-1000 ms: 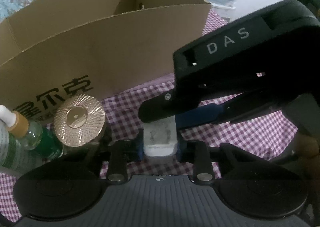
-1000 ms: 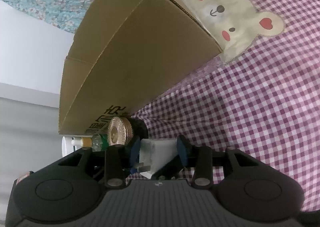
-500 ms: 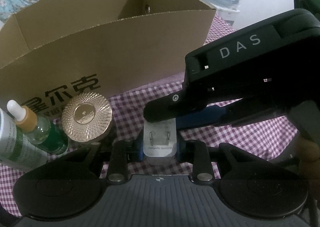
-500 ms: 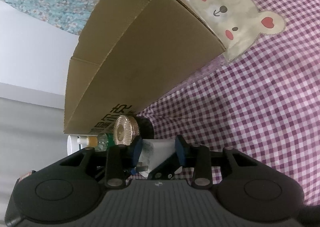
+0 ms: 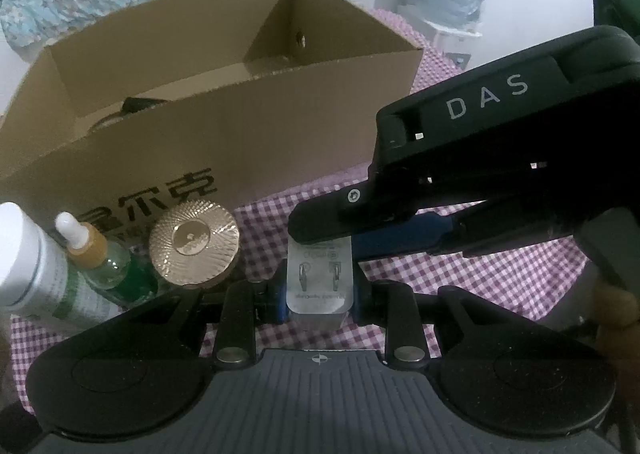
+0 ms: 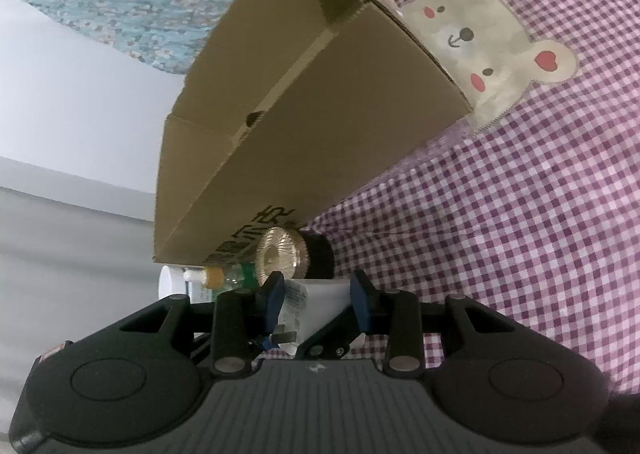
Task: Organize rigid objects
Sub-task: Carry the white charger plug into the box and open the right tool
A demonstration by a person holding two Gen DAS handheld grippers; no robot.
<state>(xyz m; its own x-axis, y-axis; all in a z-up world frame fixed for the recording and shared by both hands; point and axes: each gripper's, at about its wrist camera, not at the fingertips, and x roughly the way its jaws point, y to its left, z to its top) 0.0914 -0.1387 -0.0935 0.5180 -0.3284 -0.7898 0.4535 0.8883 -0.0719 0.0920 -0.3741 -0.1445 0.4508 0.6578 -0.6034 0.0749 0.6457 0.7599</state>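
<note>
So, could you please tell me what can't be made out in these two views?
- Box contents: left wrist view, the front wall hides all but a dark sliver.
- Charger label: left wrist view, print too small to read.
- White bottle: left wrist view, cut by the left edge.
- Charger in the right wrist view: mostly hidden by the fingers.

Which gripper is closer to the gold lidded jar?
Left. The left gripper, holding the white charger, sits right beside the gold lidded jar; the right gripper grips the charger's far side.
</note>
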